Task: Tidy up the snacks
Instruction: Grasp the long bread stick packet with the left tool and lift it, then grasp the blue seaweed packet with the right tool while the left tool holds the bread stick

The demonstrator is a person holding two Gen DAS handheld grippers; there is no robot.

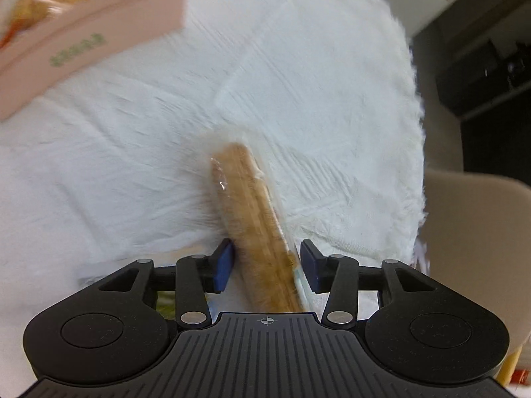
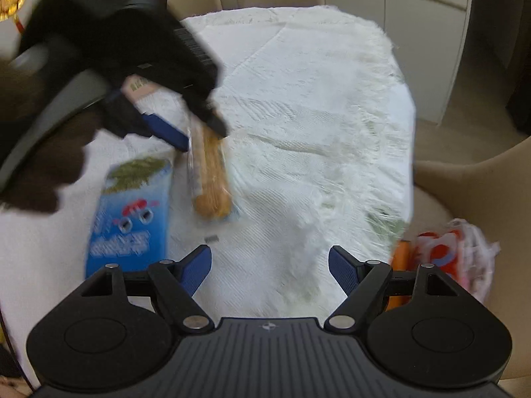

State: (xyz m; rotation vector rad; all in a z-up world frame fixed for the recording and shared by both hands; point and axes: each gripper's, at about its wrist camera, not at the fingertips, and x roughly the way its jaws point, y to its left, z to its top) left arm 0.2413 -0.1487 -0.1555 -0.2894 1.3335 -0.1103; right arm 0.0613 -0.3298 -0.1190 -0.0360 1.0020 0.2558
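A clear-wrapped stack of tan crackers (image 1: pixel 252 212) lies lengthwise between the jaws of my left gripper (image 1: pixel 265 252). The jaws stand apart: the left pad is right beside the pack and a gap shows at the right pad. From the right wrist view, the left gripper (image 2: pixel 199 132) hovers over the top end of that cracker pack (image 2: pixel 209 172), which rests on the white cloth (image 2: pixel 315 116). My right gripper (image 2: pixel 270 258) is open over bare cloth with nothing between its fingers. A pink box (image 1: pixel 83 33) holding snacks sits at the upper left.
A blue snack packet (image 2: pixel 132 212) lies flat left of the crackers. A red-and-white bag (image 2: pixel 454 252) and an orange item (image 2: pixel 401 255) sit at the table's right edge. Beige chairs (image 2: pixel 481 192) ring the table. A gloved hand (image 2: pixel 49 165) holds the left gripper.
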